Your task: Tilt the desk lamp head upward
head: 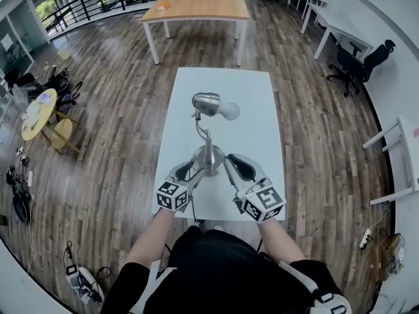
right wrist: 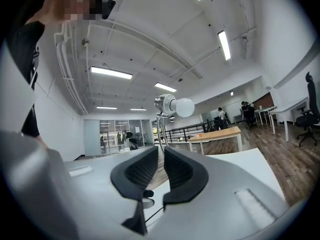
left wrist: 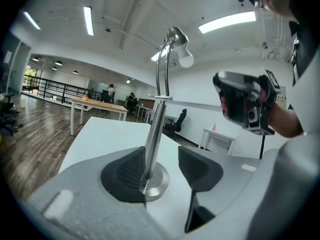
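The worktop (head: 262,103) ran on well beyond the lamp to its far edge, with wood floor (head: 111,123) on every side. A wooden table (head: 196,8) stood far off. The desk lamp (head: 208,152) stood upright by the near edge, and its head (head: 206,102) pointed right, bulb (head: 230,112) rightmost. Your left gripper (head: 186,171) had its fingers (left wrist: 131,171) spread around the stem (left wrist: 152,134). Your right gripper (head: 236,166), just right of the base, held its fingers (right wrist: 142,171) narrowly apart on nothing.

**Chrome lamp upright, head about level**

The lamp (left wrist: 154,134) stands on the desk (head: 262,110). Its round base (head: 208,159) and straight post sit between the left tool's (head: 185,173) spread jaws, just beside the right tool (head: 239,167). Its curved neck carries the head (head: 206,102), with the white bulb (head: 230,112) facing sideways.
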`<state>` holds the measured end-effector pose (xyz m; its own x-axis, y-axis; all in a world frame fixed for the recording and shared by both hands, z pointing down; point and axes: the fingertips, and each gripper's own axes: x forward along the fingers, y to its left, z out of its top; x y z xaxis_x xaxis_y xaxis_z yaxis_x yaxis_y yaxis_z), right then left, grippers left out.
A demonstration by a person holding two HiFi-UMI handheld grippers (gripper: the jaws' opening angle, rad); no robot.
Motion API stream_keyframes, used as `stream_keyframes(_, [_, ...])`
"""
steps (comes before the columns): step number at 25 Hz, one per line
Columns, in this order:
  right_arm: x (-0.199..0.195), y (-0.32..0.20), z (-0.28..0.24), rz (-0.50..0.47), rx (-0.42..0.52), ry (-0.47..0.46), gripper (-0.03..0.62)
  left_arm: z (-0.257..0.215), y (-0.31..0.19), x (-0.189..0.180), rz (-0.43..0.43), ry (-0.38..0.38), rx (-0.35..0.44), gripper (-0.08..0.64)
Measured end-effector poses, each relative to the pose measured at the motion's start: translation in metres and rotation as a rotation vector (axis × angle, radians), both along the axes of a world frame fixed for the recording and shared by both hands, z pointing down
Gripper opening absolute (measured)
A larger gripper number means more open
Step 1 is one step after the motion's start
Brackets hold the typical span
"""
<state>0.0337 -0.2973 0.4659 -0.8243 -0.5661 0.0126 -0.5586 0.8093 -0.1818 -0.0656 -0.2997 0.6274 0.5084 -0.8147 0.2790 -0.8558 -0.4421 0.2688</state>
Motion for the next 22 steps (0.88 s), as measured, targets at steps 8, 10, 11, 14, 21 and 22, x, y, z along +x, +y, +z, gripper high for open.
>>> stream_keyframes(8, [0.024, 0.024, 0.017, 0.066, -0.044, -0.023, 0.003, -0.055, 0.04, -0.021, -0.1, 0.081, 0.146, 0.027])
stream_keyframes(10, [0.029, 0.033, 0.02, 0.086, -0.049, -0.016, 0.003, -0.065, 0.051, -0.026, -0.102, 0.112, 0.174, -0.002])
stream_keyframes(11, [0.031, 0.037, 0.022, 0.099, -0.054, -0.016, 0.003, -0.071, 0.057, -0.028, -0.096, 0.124, 0.192, -0.002])
stream_keyframes(14, [0.032, 0.05, 0.026, 0.15, -0.086, -0.029, 0.003, -0.091, 0.08, -0.035, -0.066, 0.137, 0.246, -0.002])
stream_keyframes(21, [0.01, 0.11, 0.019, 0.233, -0.096, -0.035, 0.003, -0.116, 0.153, -0.064, 0.023, 0.09, 0.322, -0.002])
stream_keyframes(22, [0.008, 0.121, 0.017, 0.246, -0.096, -0.035, 0.003, -0.117, 0.162, -0.067, 0.032, 0.085, 0.324, -0.002])
